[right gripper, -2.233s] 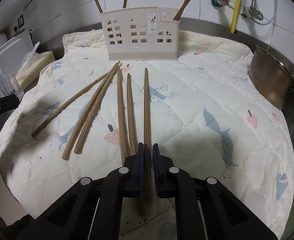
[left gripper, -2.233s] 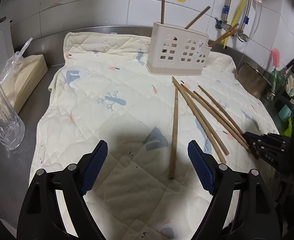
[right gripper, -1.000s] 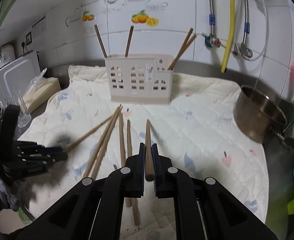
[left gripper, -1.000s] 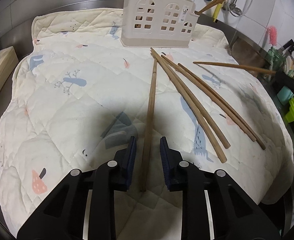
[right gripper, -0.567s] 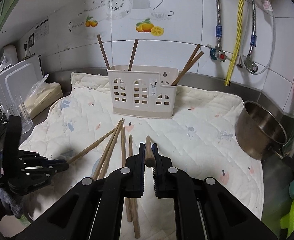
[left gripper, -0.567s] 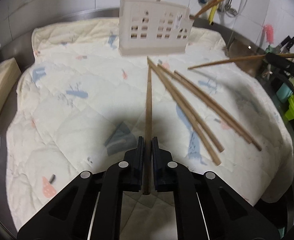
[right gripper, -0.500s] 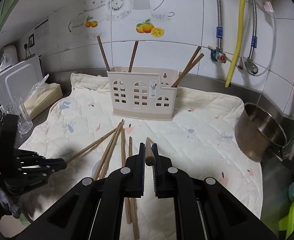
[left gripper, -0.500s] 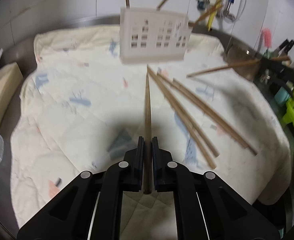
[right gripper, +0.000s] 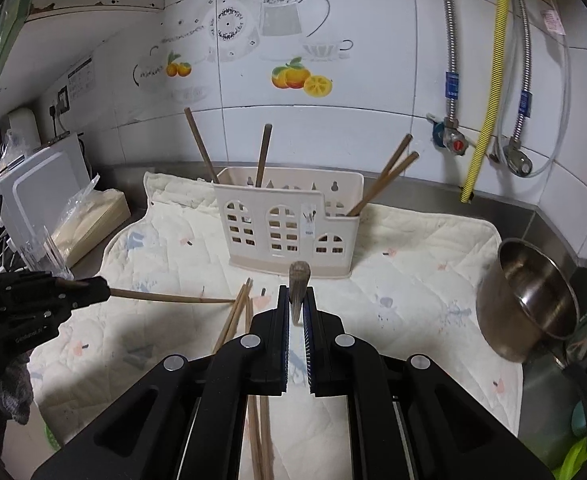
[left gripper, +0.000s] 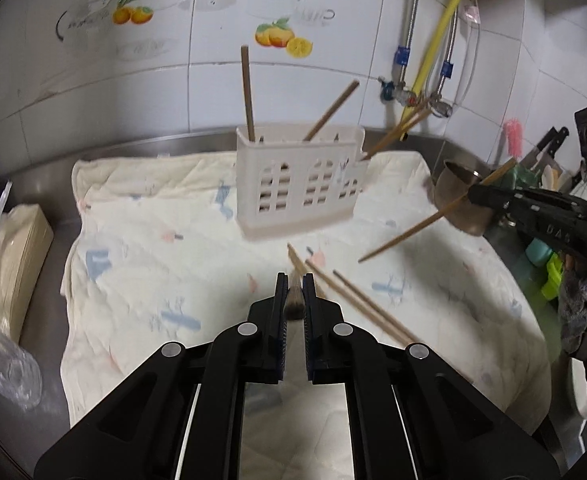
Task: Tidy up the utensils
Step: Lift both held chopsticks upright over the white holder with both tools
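Left gripper clamped on one chopstick, right gripper pinched on another, both held off the cloth, pointed toward the caddy.

Risks, as judged: two long sticks converging on one holder could cross or knock the four already standing in it; a thin stick might pivot in the pads and miss a slot.

Loose chopsticks lay on the quilted cloth, near the caddy. Beyond: steel pot at right, tiled wall with hoses behind.
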The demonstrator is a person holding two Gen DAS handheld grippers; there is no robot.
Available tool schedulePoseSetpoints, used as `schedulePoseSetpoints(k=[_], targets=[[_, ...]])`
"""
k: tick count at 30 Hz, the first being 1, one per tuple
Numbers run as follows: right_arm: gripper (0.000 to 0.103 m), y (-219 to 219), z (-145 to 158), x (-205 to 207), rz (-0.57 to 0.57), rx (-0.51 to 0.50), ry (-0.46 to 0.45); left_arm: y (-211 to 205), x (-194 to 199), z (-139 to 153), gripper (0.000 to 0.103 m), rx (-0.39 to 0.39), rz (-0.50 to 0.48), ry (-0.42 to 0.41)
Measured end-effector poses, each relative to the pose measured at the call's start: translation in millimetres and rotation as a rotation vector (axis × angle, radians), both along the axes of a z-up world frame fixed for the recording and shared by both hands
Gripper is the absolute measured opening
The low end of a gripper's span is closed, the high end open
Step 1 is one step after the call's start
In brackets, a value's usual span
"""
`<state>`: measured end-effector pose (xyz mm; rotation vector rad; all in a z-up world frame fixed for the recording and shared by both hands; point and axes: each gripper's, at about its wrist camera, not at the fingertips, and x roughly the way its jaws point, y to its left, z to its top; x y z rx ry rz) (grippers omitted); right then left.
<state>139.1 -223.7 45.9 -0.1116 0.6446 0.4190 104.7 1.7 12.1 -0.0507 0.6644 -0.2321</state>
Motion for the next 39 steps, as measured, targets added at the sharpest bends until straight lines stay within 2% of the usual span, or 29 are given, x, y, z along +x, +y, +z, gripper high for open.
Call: schedulePoseSetpoints(k=[6,14,22,28,31,35,39], targets=[[0.007,3.6,24.1,19.1,0.008,-0.021,-0.021,-0.4,27.5,27.1,0.006,0.025,-0.017,-0.027],[0.007,0.6,76.5,49.5,0.005,-0.025,-0.055,-3.4,45.9,65.6,0.006,0.041,-0.05,-0.064],[0.007,-0.6,118.2,75.9,-0.014,-0.021,-0.077,-1.5,51.9,129.8,0.006,0.026,-0.058,-0.176],[0.007,3.6,121.4,96.6,-0.026,-0.021,-0.061,-5.7,65.3,173.2,0.006,0.019,-0.049,-0.258],[0.007,6.1,116.0,105.3,-0.028,-0.022,-0.05,-7.9,75.1,183.6,0.006,0.025,-0.032,-0.286],[0.007,9.2,103.7,117.1,-0.031,-0.026,-0.023,-6.8,96.5,183.9,0.006,0.01,-0.019,-0.272],[0.007,9.3,95.1,124.2,-0.033,-0.023,-0.003,-3.4,119.1,169.4,0.006,0.021,0.017,-0.248]])
